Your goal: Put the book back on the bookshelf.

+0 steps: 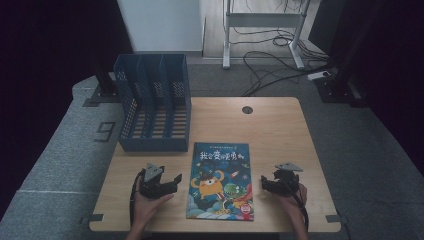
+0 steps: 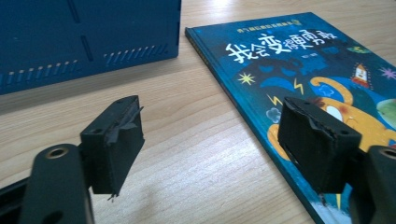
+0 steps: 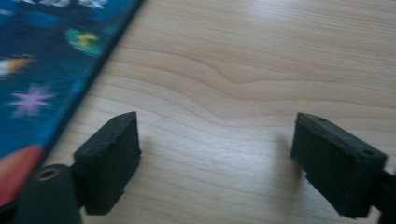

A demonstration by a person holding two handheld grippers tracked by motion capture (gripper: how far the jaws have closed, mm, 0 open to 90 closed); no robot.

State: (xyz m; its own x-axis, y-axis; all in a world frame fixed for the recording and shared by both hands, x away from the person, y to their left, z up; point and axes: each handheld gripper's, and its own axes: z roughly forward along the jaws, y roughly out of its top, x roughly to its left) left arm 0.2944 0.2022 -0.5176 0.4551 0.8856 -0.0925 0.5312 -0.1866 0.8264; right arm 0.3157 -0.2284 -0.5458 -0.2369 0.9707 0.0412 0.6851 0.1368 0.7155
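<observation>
Right now your 2 grippers rest low over the wooden table [image 1: 280,125], 1 on each side of the picture book [image 1: 220,181]. That book lies flat, cover up, at the near middle of the table, just near of the blue file rack [image 1: 154,102] standing at the far left. Your left gripper [image 1: 165,183] sits just left of the book with its jaws spread wide and nothing between them. Your right gripper [image 1: 266,183] sits just right of the book, jaws likewise released over bare wood.
</observation>
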